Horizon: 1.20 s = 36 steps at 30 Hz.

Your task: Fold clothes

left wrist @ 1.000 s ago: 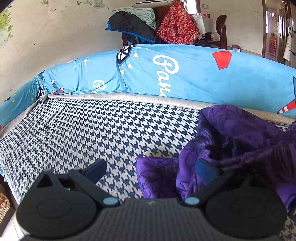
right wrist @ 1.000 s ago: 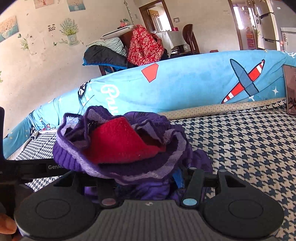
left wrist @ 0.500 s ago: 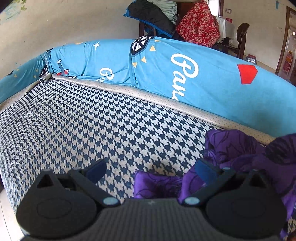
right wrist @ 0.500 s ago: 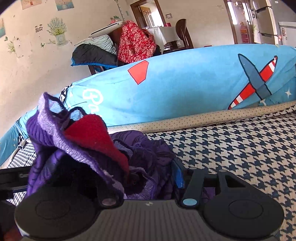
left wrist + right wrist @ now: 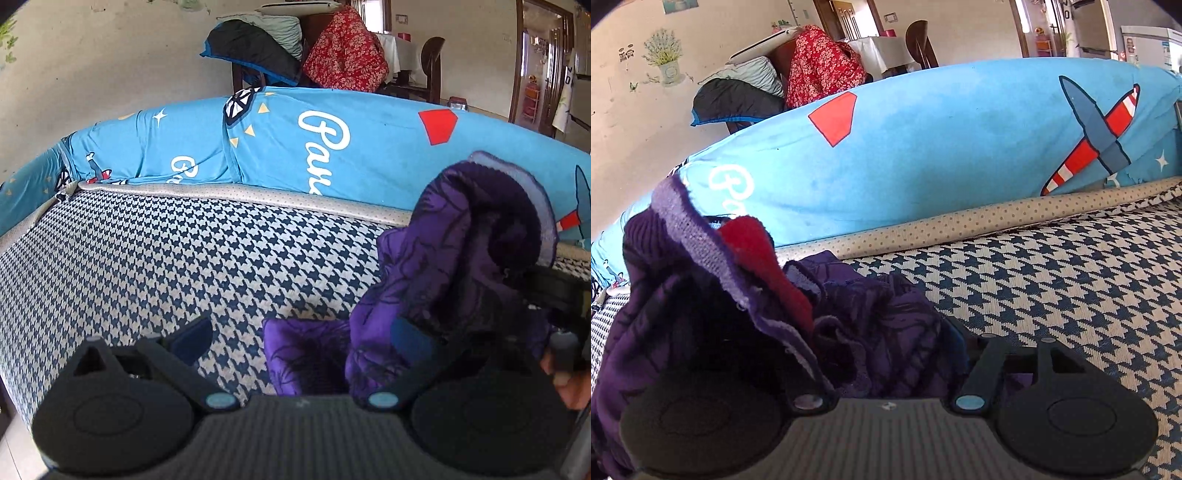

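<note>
A purple patterned garment (image 5: 454,266) with a knit cuff and a red lining (image 5: 757,251) lies bunched on the houndstooth bed cover (image 5: 166,266). My left gripper (image 5: 301,339) is open just above the bed, with a purple fold (image 5: 306,354) between its fingers and the bunch against its right finger. My right gripper (image 5: 886,354) has the garment (image 5: 871,332) heaped over and between its fingers; its left finger is hidden by cloth. It appears shut on the garment, and its black body shows at the right edge of the left wrist view (image 5: 554,291).
A long blue printed bolster (image 5: 332,147) runs along the far side of the bed, also in the right wrist view (image 5: 942,155). Behind it stand chairs piled with dark and red clothes (image 5: 295,48). The bed's left edge (image 5: 14,373) drops to the floor.
The right gripper has lifted the garment, which now stands up higher at the right of the left wrist view. The left gripper has stayed open and low, with its view shifting slightly.
</note>
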Motion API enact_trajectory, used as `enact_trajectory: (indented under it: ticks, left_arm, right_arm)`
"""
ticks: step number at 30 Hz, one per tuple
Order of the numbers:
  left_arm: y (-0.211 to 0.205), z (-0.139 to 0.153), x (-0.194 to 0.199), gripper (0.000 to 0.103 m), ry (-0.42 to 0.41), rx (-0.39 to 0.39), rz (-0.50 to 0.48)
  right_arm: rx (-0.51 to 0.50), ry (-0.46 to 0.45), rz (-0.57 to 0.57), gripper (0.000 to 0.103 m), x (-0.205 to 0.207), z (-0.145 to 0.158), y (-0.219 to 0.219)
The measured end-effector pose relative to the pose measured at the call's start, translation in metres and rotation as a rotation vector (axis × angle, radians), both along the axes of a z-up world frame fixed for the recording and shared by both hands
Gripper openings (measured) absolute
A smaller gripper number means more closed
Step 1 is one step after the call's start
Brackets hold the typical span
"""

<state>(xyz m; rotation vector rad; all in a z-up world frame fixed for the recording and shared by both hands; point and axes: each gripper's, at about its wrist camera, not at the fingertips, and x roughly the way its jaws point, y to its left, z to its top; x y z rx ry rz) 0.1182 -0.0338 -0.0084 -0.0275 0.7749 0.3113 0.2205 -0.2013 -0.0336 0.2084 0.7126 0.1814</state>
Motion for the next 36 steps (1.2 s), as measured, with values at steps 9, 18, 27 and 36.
enact_trajectory:
  ticks: [9, 18, 27, 36]
  left_arm:
    - [0.014, -0.024, 0.034, 0.103, 0.109, 0.016, 0.126]
    - [0.007, -0.006, 0.017, 0.103, 0.047, 0.031, 0.076]
    - [-0.014, -0.005, -0.025, 0.103, 0.075, 0.041, -0.007]
    - [-0.024, -0.013, -0.067, 0.103, 0.128, -0.023, -0.049]
  right_arm:
    - [-0.038, -0.028, 0.055, 0.066, -0.037, 0.023, -0.004]
    - [-0.016, -0.036, 0.051, 0.067, -0.091, 0.037, -0.022]
    - [-0.133, 0.041, 0.098, 0.073, -0.124, 0.04, -0.029]
    - [-0.15, 0.095, 0.102, 0.074, -0.148, 0.038, -0.04]
